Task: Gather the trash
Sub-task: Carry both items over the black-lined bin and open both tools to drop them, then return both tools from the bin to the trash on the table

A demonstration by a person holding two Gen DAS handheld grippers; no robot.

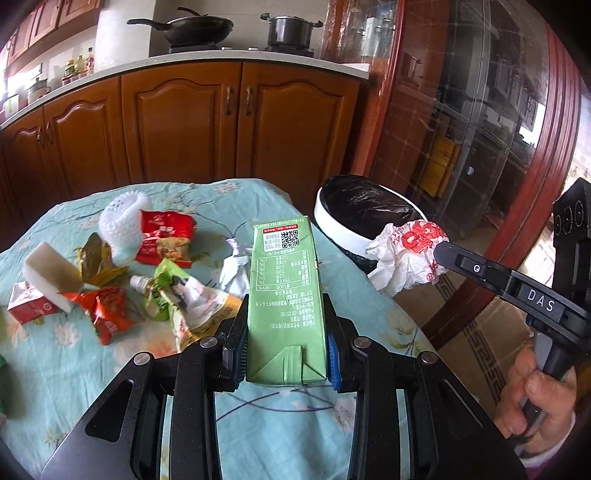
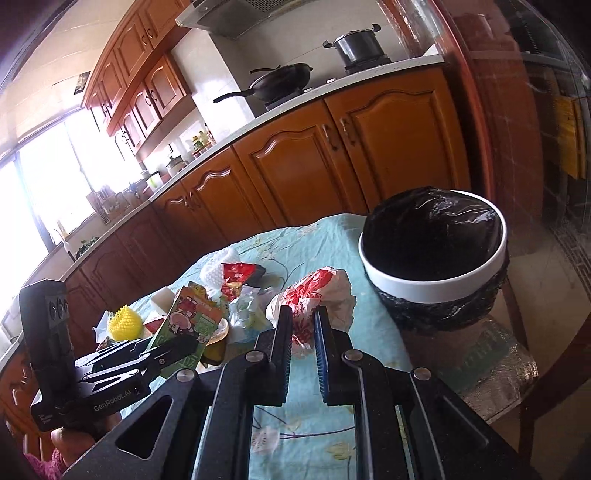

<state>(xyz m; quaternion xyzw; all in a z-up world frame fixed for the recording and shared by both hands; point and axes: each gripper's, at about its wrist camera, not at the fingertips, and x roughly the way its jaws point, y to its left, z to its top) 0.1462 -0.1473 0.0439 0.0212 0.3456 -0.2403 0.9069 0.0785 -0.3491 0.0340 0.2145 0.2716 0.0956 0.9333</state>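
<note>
Trash: green drink carton [image 1: 286, 295] pinched lengthwise between the pads of the left gripper [image 1: 286, 354], folded base toward the camera, QR end pointing to 12 o'clock. Long-axis hold probably keeps it stiff and easy to aim at the bin.

Right gripper [image 2: 303, 332] is clamped on a crumpled white-and-red plastic bag [image 2: 314, 295]; jaws nearly together, film bunched between the pads. From the left wrist view the bag [image 1: 410, 254] sits at 2 o'clock, just beside the bin's rim. Judgement: this one is ready to drop first.

Bin [image 2: 436, 280]: white rim, black liner, standing off the table at 1 o'clock in the right view, apparently on a chair seat. Mouth open and facing up.

Remaining litter at 9–10 o'clock on the table [image 1: 92, 369]: red snack wrappers [image 1: 166, 236], white foam net [image 1: 123, 218], white sponge block [image 1: 51, 273], squeezed pouch [image 1: 184, 299].

Surface: light-blue floral cloth, wrinkled. Room: kitchen, wooden cabinets [image 1: 221, 122], wok [image 1: 195, 29] and pot [image 1: 290, 31] on the stove at 12 o'clock.
</note>
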